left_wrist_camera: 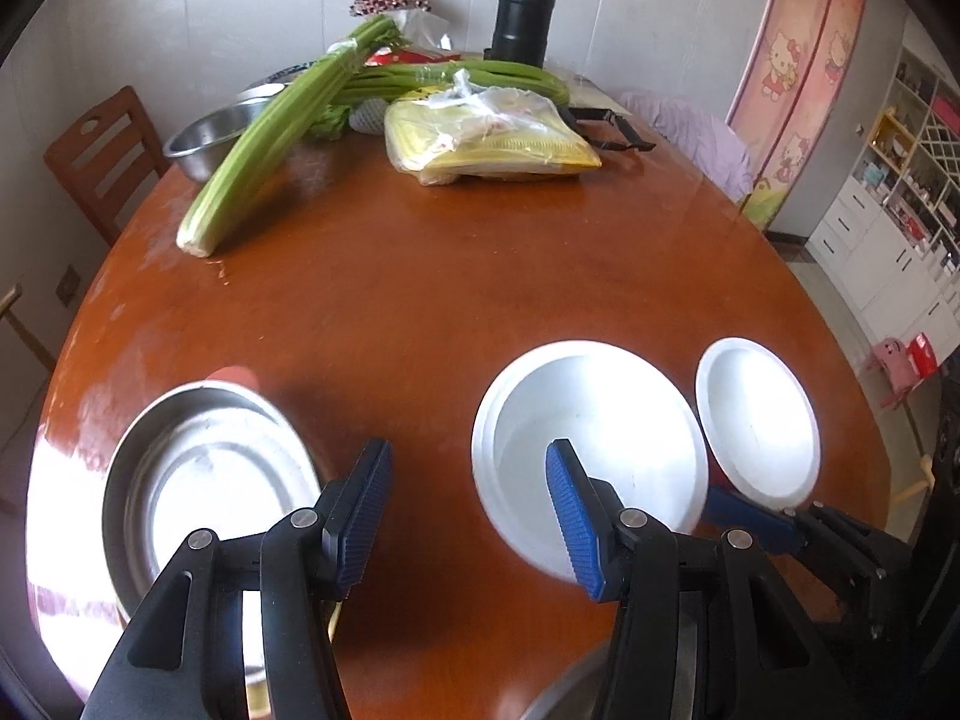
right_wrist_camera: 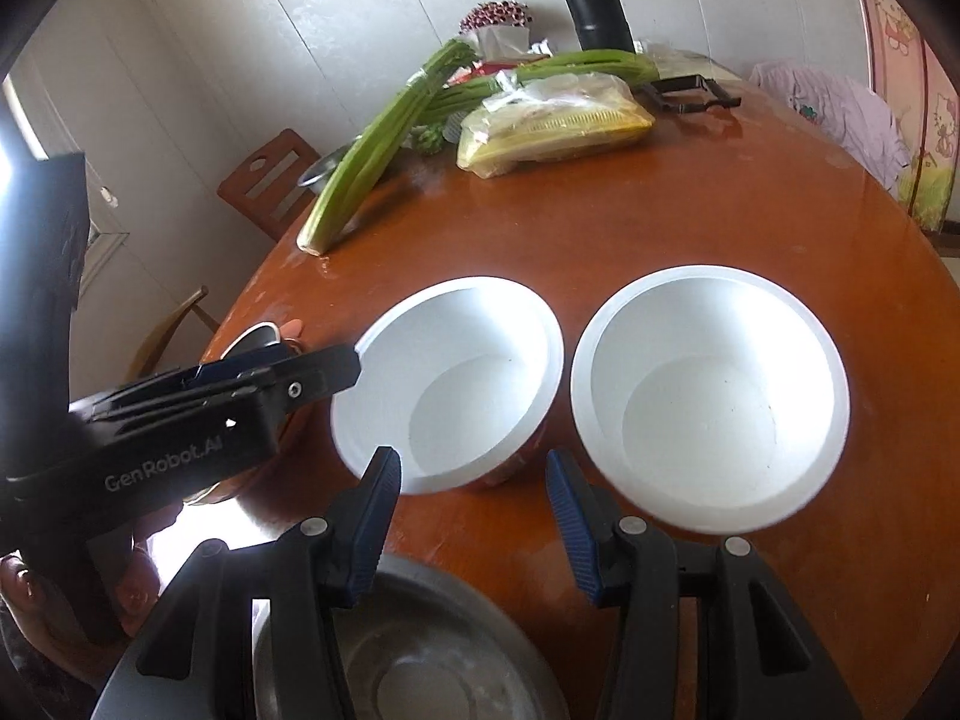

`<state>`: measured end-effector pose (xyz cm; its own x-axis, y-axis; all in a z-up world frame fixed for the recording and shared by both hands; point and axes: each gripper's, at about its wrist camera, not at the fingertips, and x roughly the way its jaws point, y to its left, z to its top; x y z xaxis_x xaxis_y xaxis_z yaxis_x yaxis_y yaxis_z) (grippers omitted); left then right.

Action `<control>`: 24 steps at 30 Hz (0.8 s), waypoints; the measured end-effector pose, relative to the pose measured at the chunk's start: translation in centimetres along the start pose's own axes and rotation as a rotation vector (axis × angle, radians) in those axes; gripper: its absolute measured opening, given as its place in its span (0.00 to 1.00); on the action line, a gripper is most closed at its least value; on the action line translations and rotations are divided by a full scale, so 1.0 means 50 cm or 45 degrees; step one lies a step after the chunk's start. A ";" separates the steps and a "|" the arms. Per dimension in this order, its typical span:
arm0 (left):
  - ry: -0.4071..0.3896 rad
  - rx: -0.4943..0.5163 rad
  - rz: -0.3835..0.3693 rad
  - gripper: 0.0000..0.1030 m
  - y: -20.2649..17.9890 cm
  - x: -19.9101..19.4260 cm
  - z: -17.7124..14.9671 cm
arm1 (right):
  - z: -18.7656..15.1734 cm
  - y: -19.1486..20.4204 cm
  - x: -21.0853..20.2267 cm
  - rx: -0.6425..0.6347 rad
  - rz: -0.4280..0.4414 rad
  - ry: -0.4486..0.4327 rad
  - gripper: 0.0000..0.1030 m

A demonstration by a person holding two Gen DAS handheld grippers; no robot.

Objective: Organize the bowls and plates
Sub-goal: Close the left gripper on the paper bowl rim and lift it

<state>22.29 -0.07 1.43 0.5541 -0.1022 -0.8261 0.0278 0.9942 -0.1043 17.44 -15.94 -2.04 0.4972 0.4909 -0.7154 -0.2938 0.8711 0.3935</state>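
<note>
White round bowls (right_wrist_camera: 447,381) are sitting rigid, light and slippery, wanting rim grips, while both tools (right_wrist_camera: 474,516) are hovering unloaded with jaws apart.

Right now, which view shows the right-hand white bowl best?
The right wrist view: the right white bowl sits whole and unobstructed, its rim and inner floor clear. The left wrist view shows the same bowl only at an oblique angle near the frame edge, with the right gripper at its near rim.
</note>
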 end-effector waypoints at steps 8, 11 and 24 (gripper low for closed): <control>0.046 0.020 -0.013 0.53 -0.012 0.051 0.023 | 0.010 0.004 0.015 -0.032 0.015 0.016 0.49; 0.073 0.018 -0.016 0.53 -0.015 0.070 0.025 | 0.015 0.006 0.022 -0.046 0.020 0.022 0.49; 0.135 0.008 -0.114 0.39 -0.022 0.102 0.019 | 0.020 0.021 0.030 -0.109 -0.002 0.007 0.50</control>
<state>25.87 -1.66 -2.16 0.4584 -0.1931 -0.8675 0.0788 0.9811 -0.1768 18.67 -14.30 -2.12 0.4933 0.4892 -0.7193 -0.3618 0.8673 0.3418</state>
